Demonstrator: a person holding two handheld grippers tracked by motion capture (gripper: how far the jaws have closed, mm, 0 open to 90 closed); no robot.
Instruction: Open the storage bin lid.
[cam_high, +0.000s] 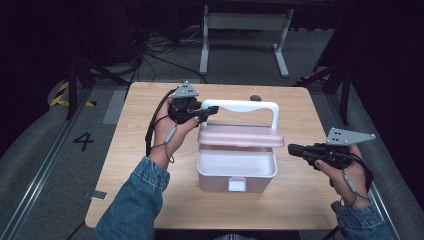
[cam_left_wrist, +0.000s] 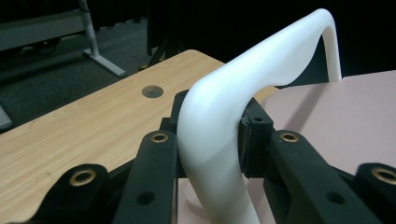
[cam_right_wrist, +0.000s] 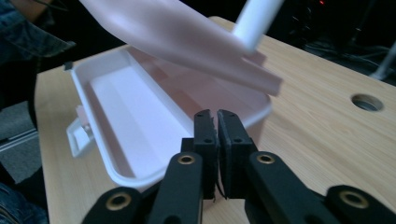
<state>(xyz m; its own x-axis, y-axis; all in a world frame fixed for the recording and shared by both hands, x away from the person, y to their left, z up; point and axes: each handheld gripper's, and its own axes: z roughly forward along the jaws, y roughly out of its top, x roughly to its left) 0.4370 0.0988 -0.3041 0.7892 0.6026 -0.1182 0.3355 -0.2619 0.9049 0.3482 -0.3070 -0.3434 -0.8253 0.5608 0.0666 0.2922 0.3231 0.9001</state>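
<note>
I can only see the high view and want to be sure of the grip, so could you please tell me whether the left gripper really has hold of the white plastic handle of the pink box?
Observer: Yes. In the left gripper view the left gripper has its jaws clamped on the white plastic handle, one on each side.
Operator: Thank you. Is the right gripper carrying anything?
Observer: No. In the right gripper view the right gripper has its jaws shut together with nothing between them.
Operator: Is anything inside the box?
Observer: The right gripper view shows the pink plastic box bare inside under the raised pink lid.
</note>
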